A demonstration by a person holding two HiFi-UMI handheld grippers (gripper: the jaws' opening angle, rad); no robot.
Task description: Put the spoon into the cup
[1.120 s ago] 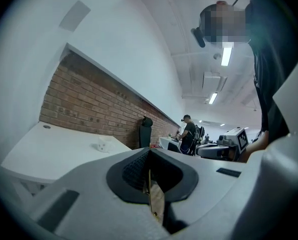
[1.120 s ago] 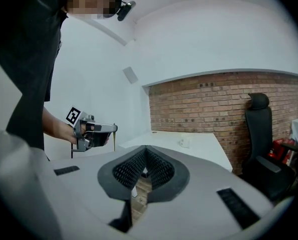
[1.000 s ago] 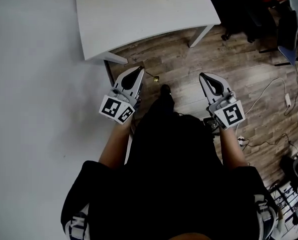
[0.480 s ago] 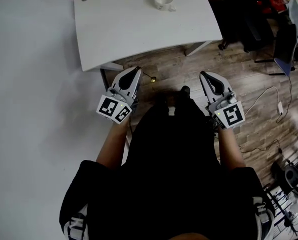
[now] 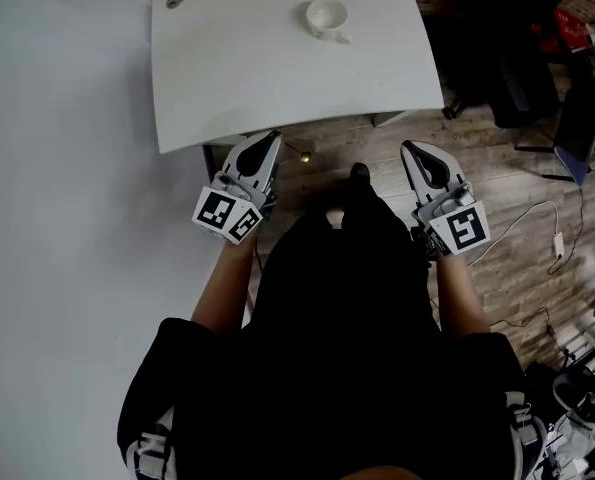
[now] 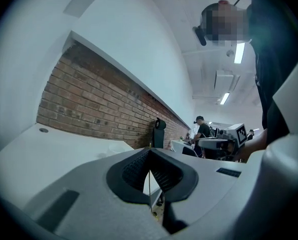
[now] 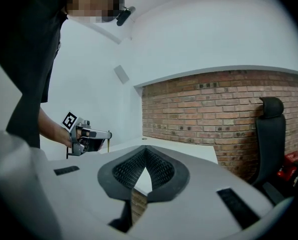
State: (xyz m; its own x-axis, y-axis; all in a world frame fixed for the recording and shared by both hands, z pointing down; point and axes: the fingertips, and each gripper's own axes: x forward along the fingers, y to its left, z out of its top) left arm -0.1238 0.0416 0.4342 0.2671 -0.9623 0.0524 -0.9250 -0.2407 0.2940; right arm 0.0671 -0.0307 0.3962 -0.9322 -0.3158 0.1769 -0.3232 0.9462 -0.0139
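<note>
A white cup point(image 5: 326, 15) stands on the far part of the white table point(image 5: 237, 78). My left gripper point(image 5: 269, 140) hovers just off the table's near edge, shut on the thin handle of a gold spoon point(image 5: 301, 154) whose bowl pokes out to the right. The left gripper view shows that handle point(image 6: 149, 184) pinched upright between the shut jaws point(image 6: 150, 156). My right gripper point(image 5: 417, 150) is shut with nothing in it, held over the wooden floor right of the table's leg. In the right gripper view its jaws point(image 7: 145, 154) meet, and the left gripper point(image 7: 88, 135) shows at the left.
The table has a round cable hole point(image 5: 175, 0) at its far left corner. A white wall point(image 5: 57, 218) lies to the left. Dark office chairs point(image 5: 577, 98) and cables point(image 5: 537, 228) crowd the wooden floor on the right. The person's legs and feet fill the near middle.
The table and cup have slid lower in the head view as the person stepped toward them. Both grippers keep their pose and grip.
</note>
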